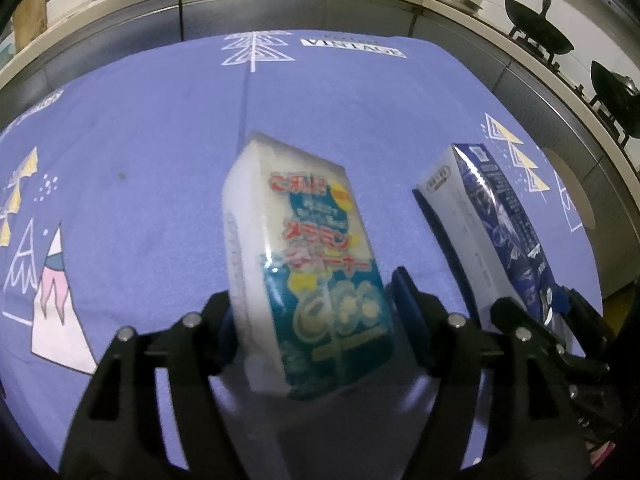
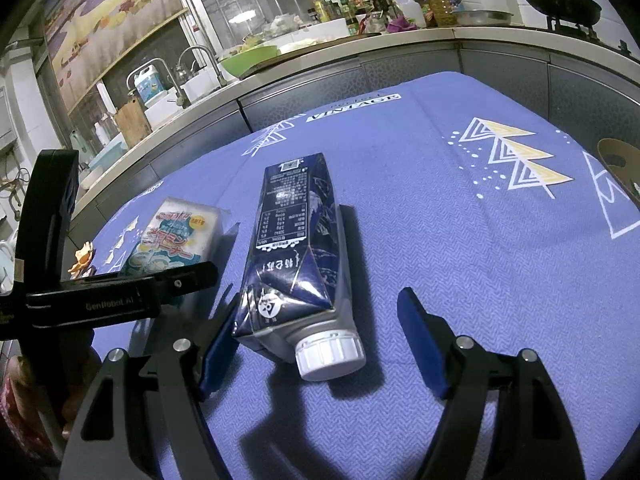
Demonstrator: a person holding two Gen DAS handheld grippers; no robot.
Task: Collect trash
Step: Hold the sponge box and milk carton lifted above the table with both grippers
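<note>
**Two claws at a sponge pack and a milk carton on a blue cloth**

A worktop [image 2: 460, 240] covered by a blue-purple cloth printed with trees and the word "VINTAGE" holds 2 pieces of trash. The landmark is a dark blue milk carton [image 2: 294, 240] lying on its side, its white screw cap [image 2: 330, 354] pointing toward the right wrist camera.

The right claw [image 2: 320, 344] is spread apart around the carton's cap end. Its left blue pad sits just beside the carton's folded top; its right pad stands apart from the cap.

To the left of the carton lies a wrapped white sponge pack [image 1: 304, 264] with teal and red printing. The left claw [image 1: 310, 312] has a pad on each side of it; the blurred view does not settle whether the pads press it.

Behind the carton, beyond the cloth, runs a kitchen counter [image 2: 320, 56] crowded with bottles, a faucet and a green bowl.
</note>
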